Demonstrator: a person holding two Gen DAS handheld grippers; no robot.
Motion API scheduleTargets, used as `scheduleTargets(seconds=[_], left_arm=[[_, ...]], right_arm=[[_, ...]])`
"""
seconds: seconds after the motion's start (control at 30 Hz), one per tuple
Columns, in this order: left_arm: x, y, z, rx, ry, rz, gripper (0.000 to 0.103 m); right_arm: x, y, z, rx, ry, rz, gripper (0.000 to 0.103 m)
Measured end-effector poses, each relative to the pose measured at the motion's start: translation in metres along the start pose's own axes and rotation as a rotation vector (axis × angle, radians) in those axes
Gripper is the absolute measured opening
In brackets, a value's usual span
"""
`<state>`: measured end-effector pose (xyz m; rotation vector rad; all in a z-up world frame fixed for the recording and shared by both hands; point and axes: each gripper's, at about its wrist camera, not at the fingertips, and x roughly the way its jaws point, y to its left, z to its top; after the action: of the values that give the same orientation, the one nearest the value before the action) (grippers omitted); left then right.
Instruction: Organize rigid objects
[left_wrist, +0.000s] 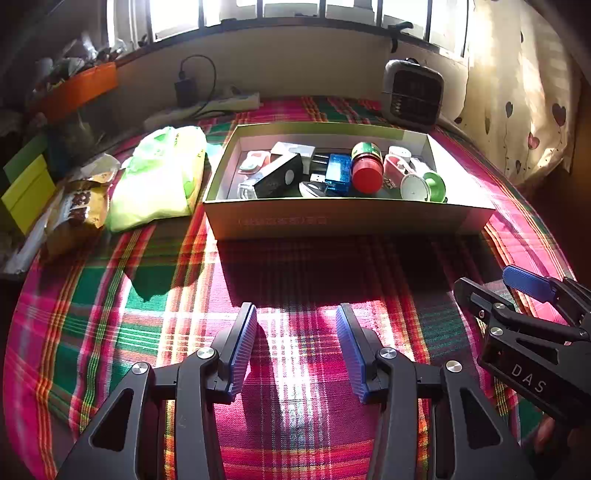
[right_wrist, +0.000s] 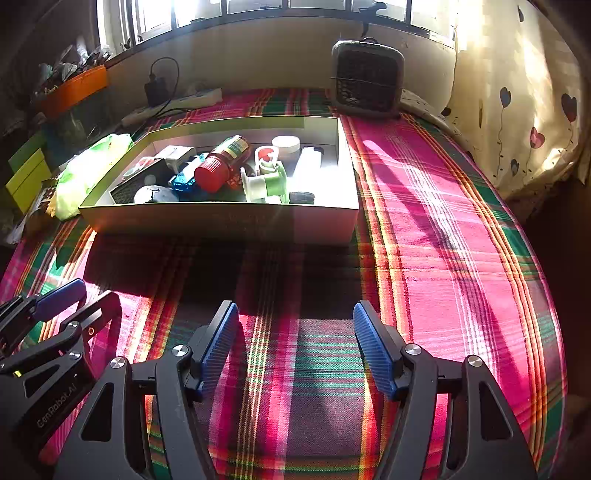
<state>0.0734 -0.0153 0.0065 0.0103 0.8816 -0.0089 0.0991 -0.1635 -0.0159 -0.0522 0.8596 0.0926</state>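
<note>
A plaid cloth (left_wrist: 295, 266) in pink, green and orange covers the whole table, half in hard sunlight, half in shadow. On it, toward the window, sits an open cardboard box (left_wrist: 347, 218), and the loose rigid things are all inside it: a red-capped bottle (left_wrist: 366, 170) lying on its side, a blue translucent case (left_wrist: 338, 173) just beside it, a black oblong device (left_wrist: 277, 176), and a green-and-white spool (left_wrist: 424, 186) at the right end. Behind the box stands a small grey fan heater (left_wrist: 412, 92).

The left wrist view takes in the clutter left of the box: a pale green plastic bag (left_wrist: 159, 177), a brown snack packet (left_wrist: 75, 214) and yellow-green boxes (left_wrist: 26, 188). The right wrist view instead shows the long bare stretch of cloth to the right of the box, and a white tube (right_wrist: 308, 162) in the box's right end.

Both tools hover low over the cloth, near the table's front edge, well apart from the box. The left gripper (left_wrist: 297, 350) is spread wide, nothing between its blue pads. The right gripper (right_wrist: 295, 347) is likewise released and empty.
</note>
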Motion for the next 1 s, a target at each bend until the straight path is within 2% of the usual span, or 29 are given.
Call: scheduleTargets(seconds=[1.0], left_arm=[[0.0003,0.0001,0.0,0.001,0.0,0.001,0.044]], right_arm=[[0.0001,0.0007,0.0001,0.001,0.0,0.0,0.067]])
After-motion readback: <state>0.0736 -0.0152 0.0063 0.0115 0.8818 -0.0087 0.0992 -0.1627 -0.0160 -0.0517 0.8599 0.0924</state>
